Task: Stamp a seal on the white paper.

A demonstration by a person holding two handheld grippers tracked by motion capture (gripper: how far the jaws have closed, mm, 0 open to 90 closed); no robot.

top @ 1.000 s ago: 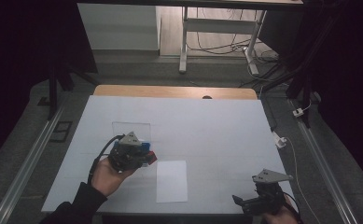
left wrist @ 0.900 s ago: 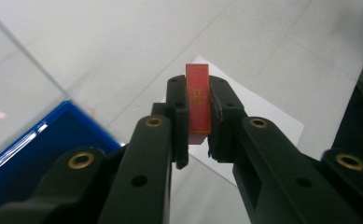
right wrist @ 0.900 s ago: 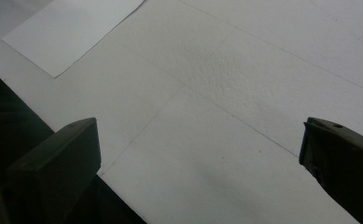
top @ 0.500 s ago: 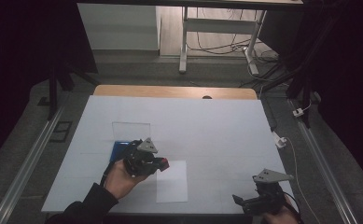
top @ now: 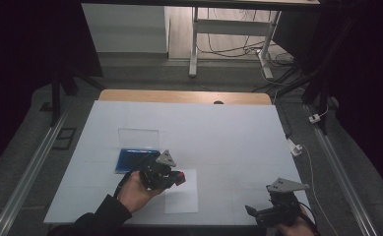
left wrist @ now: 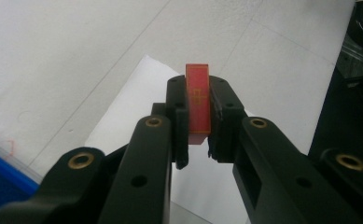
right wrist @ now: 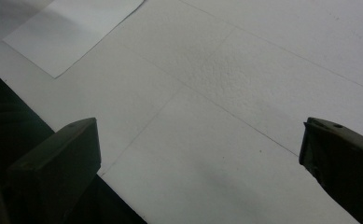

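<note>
The red tile is clamped between the two black jaws of my left gripper. It stands on its edge, with a thin gold drawing on the face that looks at the camera, and its top rises a little above the jaw tips. In the high view the tile shows as a small red spot at the front of the left gripper, just above the near-left corner of the white paper sheet.

The sheet lies flat on the white table, and behind my left hand is the blue box with its clear lid standing open. I judge that the tile goes onto the sheet. To do this well I should bring it more over the middle of the paper, lower it until the bottom edge touches, tilt it so it lies flat, and only then loosen the jaws, slowly, so the tile does not jump or slide off.

My right gripper waits near the front right edge of the table; its jaws are wide apart and carry nothing, as the right gripper view shows with bare table between them.

Compared with half a second ago, my left hand has moved to the right and a bit nearer to me, from beside the box to the paper's corner. The right gripper has not changed its place.
</note>
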